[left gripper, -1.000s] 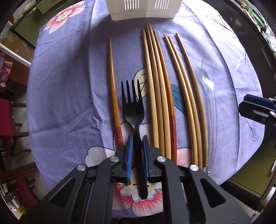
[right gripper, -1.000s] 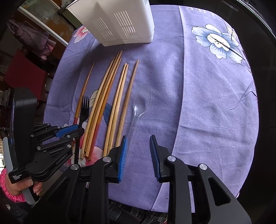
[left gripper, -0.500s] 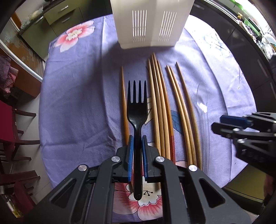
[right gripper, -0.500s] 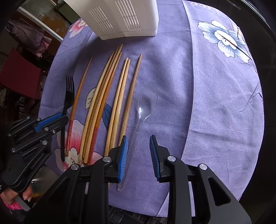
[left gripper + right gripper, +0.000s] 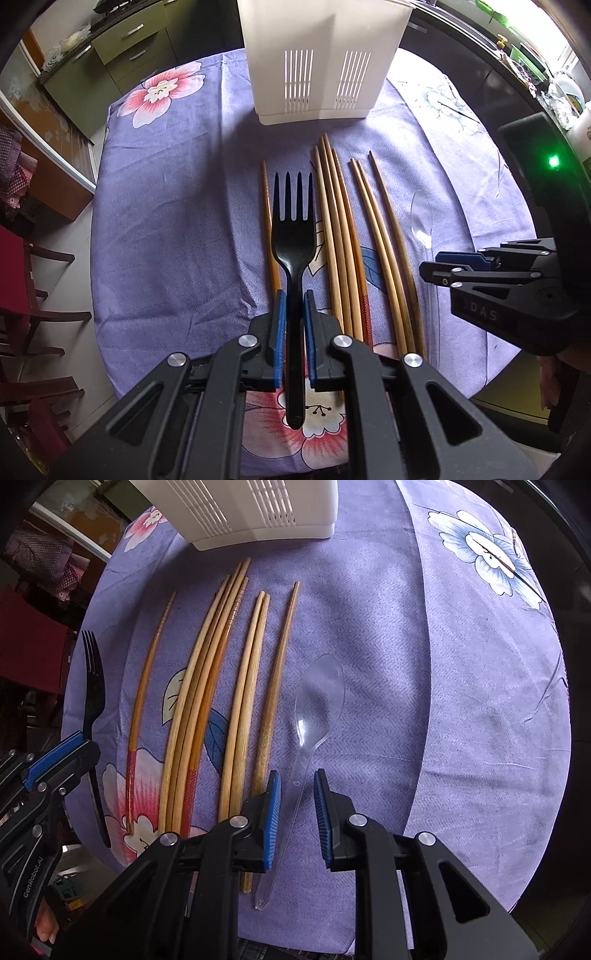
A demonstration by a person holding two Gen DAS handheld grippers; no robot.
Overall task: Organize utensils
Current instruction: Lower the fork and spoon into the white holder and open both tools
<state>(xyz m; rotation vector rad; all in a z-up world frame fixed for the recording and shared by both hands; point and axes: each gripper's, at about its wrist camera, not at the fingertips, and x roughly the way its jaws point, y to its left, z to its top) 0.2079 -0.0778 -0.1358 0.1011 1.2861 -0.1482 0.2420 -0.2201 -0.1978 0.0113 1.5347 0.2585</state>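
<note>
Purple floral cloth [image 5: 424, 701]; left gripper [image 5: 293, 325] clenching black fork [image 5: 293, 236], right gripper [image 5: 297, 805] released astride faint clear spoon [image 5: 314, 709].

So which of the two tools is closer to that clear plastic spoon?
The right tool: its open fingers straddle the clear spoon's handle. The left tool is off to the side beyond the chopsticks, shut on the black fork.

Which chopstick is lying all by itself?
The chopstick with the red end, farthest left beside the black fork. It lies apart on the purple tablecloth, while the other chopsticks lie bunched together.
</note>
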